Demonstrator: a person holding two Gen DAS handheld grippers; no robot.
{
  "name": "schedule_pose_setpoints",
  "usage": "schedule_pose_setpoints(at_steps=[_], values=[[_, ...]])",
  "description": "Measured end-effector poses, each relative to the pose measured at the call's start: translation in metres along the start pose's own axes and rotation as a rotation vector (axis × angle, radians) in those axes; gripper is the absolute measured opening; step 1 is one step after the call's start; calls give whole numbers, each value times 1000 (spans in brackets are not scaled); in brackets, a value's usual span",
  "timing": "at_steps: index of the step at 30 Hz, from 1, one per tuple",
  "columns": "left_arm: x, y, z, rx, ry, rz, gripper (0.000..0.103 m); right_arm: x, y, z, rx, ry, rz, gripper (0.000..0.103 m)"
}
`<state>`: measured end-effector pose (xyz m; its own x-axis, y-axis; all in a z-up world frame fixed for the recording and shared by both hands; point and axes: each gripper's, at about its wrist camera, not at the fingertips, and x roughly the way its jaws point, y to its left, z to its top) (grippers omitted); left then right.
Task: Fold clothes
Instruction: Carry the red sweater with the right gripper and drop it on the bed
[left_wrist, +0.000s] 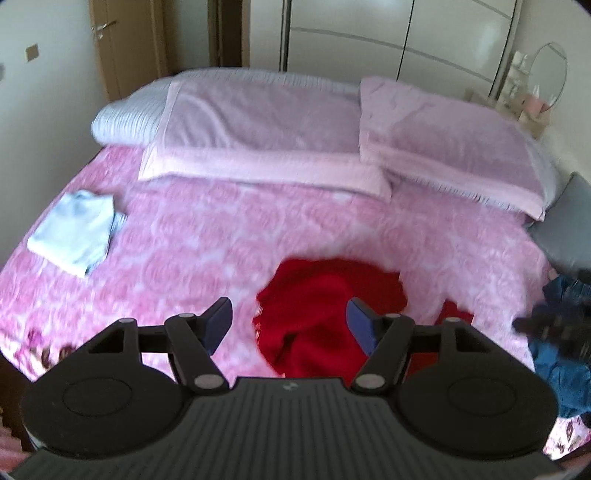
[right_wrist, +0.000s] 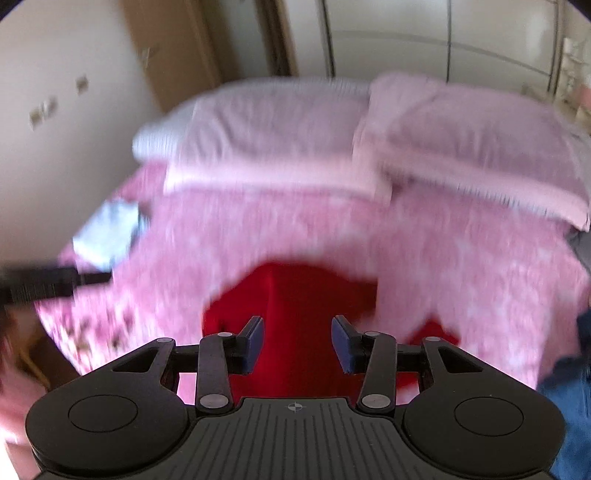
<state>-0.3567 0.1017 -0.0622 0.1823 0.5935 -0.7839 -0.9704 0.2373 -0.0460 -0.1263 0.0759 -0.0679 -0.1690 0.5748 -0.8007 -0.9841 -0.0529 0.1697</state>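
While crumpled, red garment (left_wrist: 325, 314) (unheld) below left gripper (left_wrist: 290, 325)

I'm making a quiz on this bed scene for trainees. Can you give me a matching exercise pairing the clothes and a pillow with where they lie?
Things:
1. red garment
2. light blue folded garment
3. dark blue garment
4. pink pillow

Places:
A. bed's left edge
B. head of the bed
C. middle, near the grippers
D. bed's right edge

Pairs: 1-C, 2-A, 3-D, 4-B
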Motion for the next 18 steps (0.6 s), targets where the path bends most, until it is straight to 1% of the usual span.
schedule_pose_setpoints(at_steps=[3,6,9,14,18], values=[[-6,-9,-21,7,22,8,65,-1,9,-63,-23,74,12,44],[-13,-26,-40,22,44,9,65,-9,10,-97,-40,103,26,44],[-23,-45,-61,48,48,20,65,-31,7,-118,-65,91,21,44],[-47,-75,-100,73,58,41,65,-56,-4,-156,-42,102,10,44],[-66,-90,-129,86,68,53,65,-71,-7,-182,-34,122,14,44]])
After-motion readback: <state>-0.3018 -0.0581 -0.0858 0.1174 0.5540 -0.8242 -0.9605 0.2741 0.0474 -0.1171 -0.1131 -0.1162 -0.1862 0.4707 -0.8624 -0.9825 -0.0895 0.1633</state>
